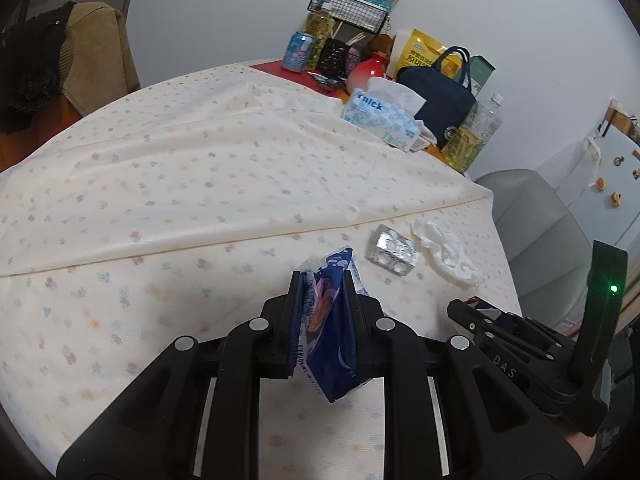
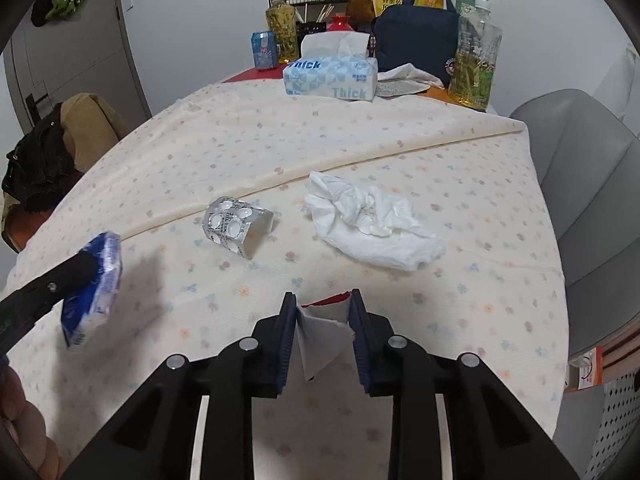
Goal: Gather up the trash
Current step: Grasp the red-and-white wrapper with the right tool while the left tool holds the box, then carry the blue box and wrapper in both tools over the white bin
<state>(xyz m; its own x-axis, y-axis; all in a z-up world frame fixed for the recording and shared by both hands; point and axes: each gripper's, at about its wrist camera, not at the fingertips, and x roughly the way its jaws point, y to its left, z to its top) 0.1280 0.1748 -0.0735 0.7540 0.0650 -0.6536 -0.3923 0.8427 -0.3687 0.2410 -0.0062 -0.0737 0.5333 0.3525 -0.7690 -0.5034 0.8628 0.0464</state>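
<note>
Left gripper (image 1: 323, 312): we squeeze a blue wrapper (image 1: 330, 332) tight, jaws nearly closed, lifted so it cannot drop.
Right gripper (image 2: 323, 336): jaws narrow, pinching a white and red scrap (image 2: 320, 332).
Still to collect: pill pack (image 2: 236, 230) and crumpled tissue (image 2: 372, 224) lie near each other on the tablecloth (image 2: 440, 320).
Room: open cloth ahead; cloth edge and grey chair (image 2: 592, 200) lie right.

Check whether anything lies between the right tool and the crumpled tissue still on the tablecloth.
Nothing visible lies between them. The right tool already grips a scrap of wrapper, and only bare tablecloth separates it from the crumpled tissue. The blister pack lies off to the left.
</note>
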